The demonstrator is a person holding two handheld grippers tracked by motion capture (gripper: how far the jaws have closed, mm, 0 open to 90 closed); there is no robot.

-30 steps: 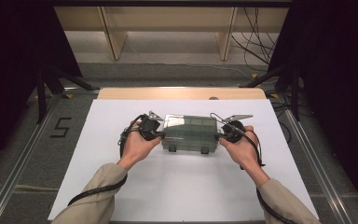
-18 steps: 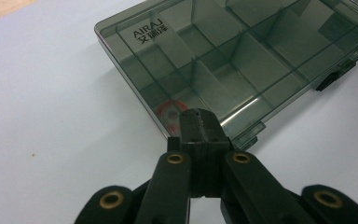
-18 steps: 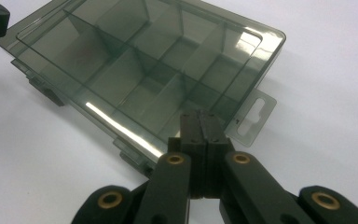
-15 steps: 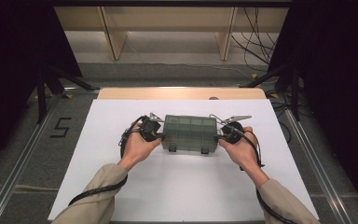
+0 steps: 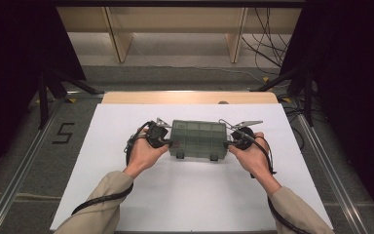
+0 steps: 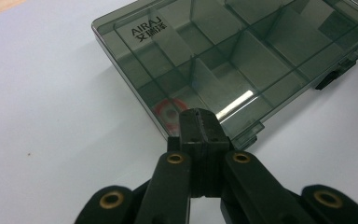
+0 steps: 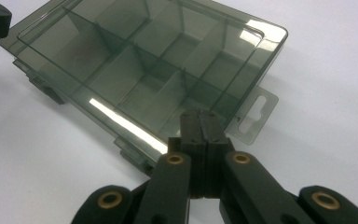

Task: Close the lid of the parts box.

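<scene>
Lowered since a second ago: the smoky compartment box (image 5: 197, 139) now lies flat, lid up, mid-way across the white surface (image 5: 195, 195). Left tool (image 6: 199, 122) closed, tips meeting one short end of the box. Right tool (image 7: 203, 123) closed, tips at the opposite end beside the hang tab (image 7: 256, 116).

box: smoky plastic organizer box (image 5: 198, 139), on white table (image 5: 185, 195)
left gripper (image 5: 168, 143): closed, at box's left end
right gripper (image 5: 230, 144): closed, at right end
</scene>
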